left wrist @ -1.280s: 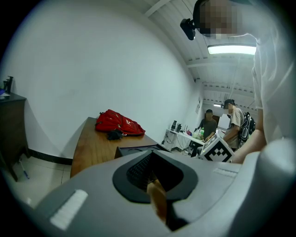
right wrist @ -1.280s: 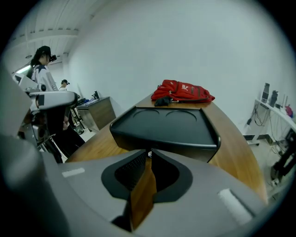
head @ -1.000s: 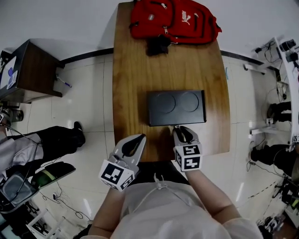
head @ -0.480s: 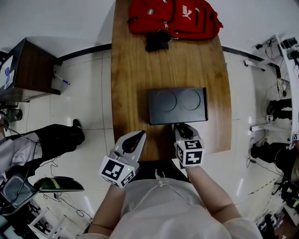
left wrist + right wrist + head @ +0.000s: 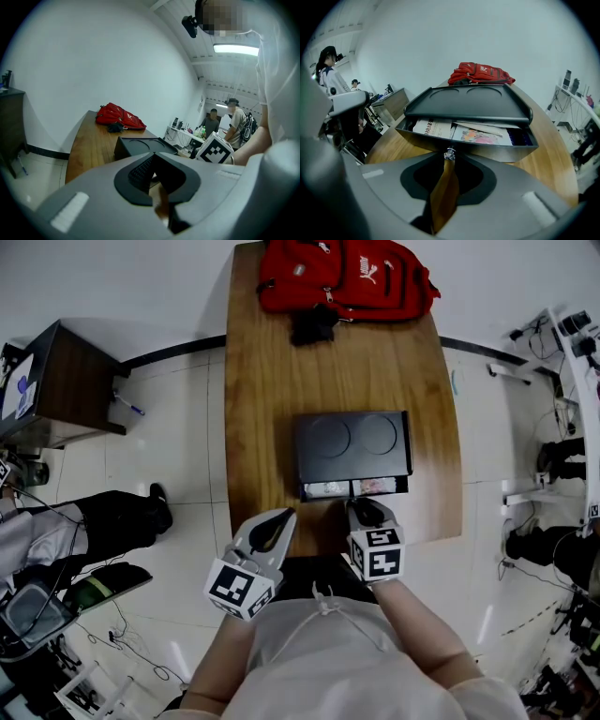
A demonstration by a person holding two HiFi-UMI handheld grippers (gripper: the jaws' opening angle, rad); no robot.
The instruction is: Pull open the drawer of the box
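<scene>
A black box with two round recesses in its lid sits on the wooden table. Its drawer stands partly pulled out toward me, showing papers and booklets inside. A small metal knob sticks out of the drawer's front wall, and my right gripper is shut on it. My left gripper hovers over the table's near edge, left of the box, touching nothing. Its jaws stand together with nothing between them.
A red backpack and a dark bundle lie at the table's far end. A dark side cabinet stands on the floor at left, with a seated person's legs near it. Other people stand in the room's background.
The drawer has come out of the box toward me, exposing papers. My right gripper, shut on the knob, drew back with it. The left gripper has barely moved.
</scene>
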